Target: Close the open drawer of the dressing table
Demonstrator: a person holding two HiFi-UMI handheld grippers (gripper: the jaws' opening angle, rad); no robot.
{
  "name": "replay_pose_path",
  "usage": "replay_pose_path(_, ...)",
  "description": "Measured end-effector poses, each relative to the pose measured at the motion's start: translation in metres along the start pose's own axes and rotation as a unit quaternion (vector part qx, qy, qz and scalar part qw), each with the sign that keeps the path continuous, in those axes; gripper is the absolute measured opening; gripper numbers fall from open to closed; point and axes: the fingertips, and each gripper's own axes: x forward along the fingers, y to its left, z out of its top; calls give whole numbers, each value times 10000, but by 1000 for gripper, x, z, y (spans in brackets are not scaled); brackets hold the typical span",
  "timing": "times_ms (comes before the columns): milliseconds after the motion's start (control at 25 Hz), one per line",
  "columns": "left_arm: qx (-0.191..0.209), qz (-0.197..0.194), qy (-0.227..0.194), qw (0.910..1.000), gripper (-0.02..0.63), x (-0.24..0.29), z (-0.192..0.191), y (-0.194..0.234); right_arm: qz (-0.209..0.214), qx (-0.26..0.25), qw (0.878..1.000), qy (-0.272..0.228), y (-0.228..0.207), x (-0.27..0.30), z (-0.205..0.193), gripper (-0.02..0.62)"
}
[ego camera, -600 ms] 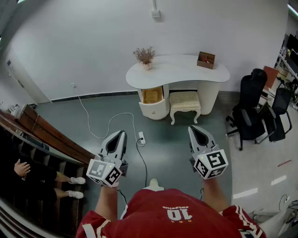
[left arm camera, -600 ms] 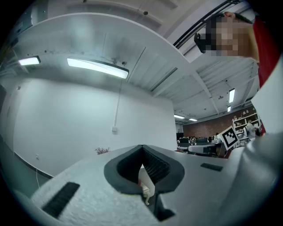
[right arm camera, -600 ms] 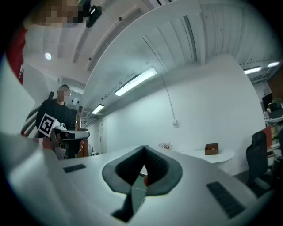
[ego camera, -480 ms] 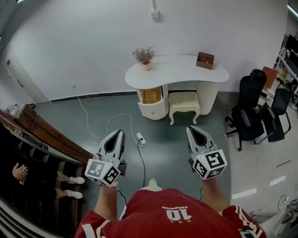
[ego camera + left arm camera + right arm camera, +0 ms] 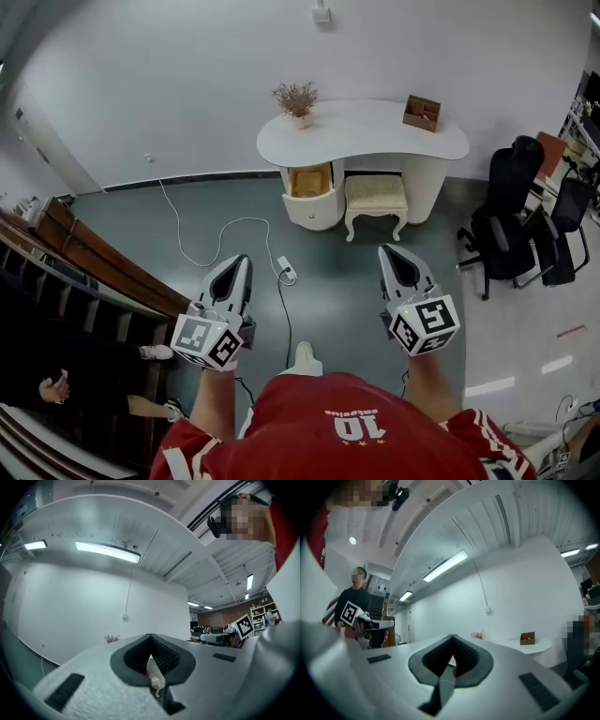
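One power strip (image 5: 288, 271) before open drawer (image 5: 309, 181)

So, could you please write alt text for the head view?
Seen from above, a person in red holds the left hand-held gripper and the right hand-held gripper, both shut and empty, toward a white dressing table across the room. Its drawer stands open beside a stool.

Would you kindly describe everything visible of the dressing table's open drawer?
The drawer sits at the top of the white rounded pedestal under the left end of the dressing table. It is pulled out toward the room, showing a yellowish, wood-looking inside; contents cannot be made out. A cushioned stool stands just right of it, and nothing visibly touches it.
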Motion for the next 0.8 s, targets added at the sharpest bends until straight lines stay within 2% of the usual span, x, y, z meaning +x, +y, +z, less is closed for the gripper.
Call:
replay_pose_path(240, 93, -27, 26, 9999, 2, 5, 1, 5, 222, 87, 9995, -218, 3, 8, 4, 3)
replay_pose_path(440, 76, -31, 93, 9999, 2, 20, 7, 20, 304, 194, 9992, -182, 1, 30, 8, 3)
replay_pose_path(800, -77, -169, 177, 9997, 2, 66, -8, 73, 68, 257, 9996, -67, -19, 88, -3, 3)
